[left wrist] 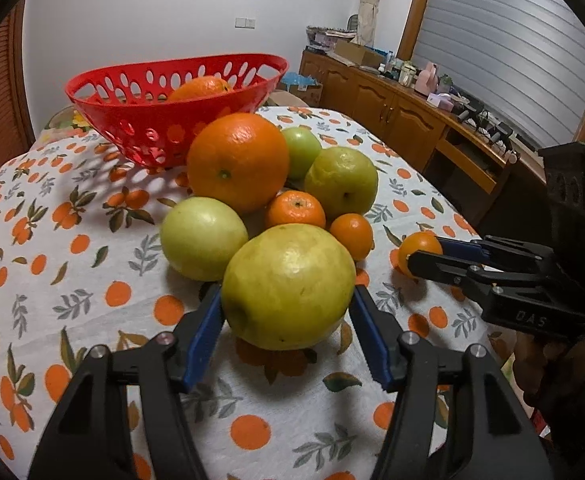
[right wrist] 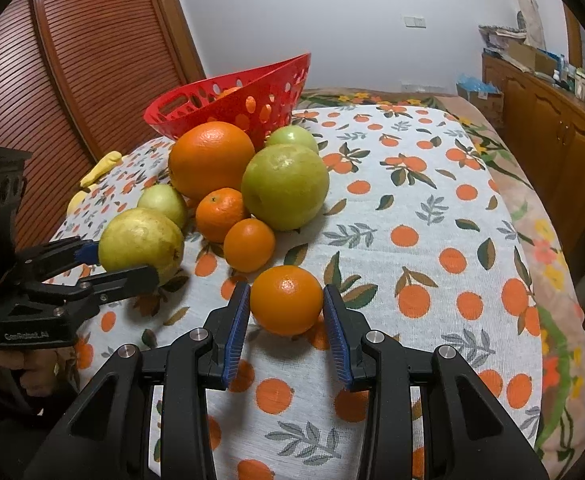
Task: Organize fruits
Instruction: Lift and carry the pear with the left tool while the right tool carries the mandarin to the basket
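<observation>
A big yellow-green fruit (left wrist: 288, 284) (right wrist: 140, 240) rests on the orange-print tablecloth (left wrist: 92, 288), and my left gripper (left wrist: 286, 296) (right wrist: 122, 262) is shut on it, blue pads against both sides. Off to its right, my right gripper (right wrist: 286, 292) (left wrist: 426, 251) is shut on a small orange (right wrist: 286, 302) (left wrist: 418, 246) that also sits on the cloth. Behind them lies a pile: a large orange (left wrist: 238, 160), several green fruits such as one (left wrist: 202, 236), and two mandarins (left wrist: 296, 210). The red perforated basket (left wrist: 104, 92) (right wrist: 196, 94) stands at the back with one orange (left wrist: 202, 88) inside.
A wooden sideboard (left wrist: 412, 112) with clutter runs along the right wall. A slatted wooden door (right wrist: 72, 60) stands to the left. A yellow object (right wrist: 100, 166) lies at the table's left edge. Bare patterned cloth (right wrist: 432, 240) spreads to the right of the pile.
</observation>
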A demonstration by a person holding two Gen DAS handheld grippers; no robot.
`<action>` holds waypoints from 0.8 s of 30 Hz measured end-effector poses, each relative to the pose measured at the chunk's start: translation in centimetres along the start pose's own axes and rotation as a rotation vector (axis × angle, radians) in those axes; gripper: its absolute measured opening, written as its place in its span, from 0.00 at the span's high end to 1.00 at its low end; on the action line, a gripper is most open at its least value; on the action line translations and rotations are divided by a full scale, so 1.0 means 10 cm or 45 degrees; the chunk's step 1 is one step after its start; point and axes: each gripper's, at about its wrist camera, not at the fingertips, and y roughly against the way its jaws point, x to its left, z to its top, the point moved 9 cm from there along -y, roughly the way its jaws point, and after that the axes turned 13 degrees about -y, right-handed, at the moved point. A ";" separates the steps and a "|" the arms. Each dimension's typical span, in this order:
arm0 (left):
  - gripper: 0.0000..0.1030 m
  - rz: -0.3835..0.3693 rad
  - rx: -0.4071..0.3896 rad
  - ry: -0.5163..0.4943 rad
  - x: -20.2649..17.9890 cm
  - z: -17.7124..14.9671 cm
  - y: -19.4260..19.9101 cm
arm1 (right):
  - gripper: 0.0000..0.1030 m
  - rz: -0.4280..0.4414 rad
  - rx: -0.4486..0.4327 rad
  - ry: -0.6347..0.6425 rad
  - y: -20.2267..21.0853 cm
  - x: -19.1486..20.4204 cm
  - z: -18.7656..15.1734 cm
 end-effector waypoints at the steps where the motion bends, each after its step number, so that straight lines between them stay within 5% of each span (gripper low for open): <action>1: 0.40 -0.001 -0.006 0.003 0.01 0.01 0.03 | 0.64 0.004 -0.002 0.004 0.00 0.02 0.01; 24: 0.40 0.116 -0.183 0.023 0.57 0.55 0.67 | 0.64 0.106 -0.131 0.100 0.17 0.52 0.57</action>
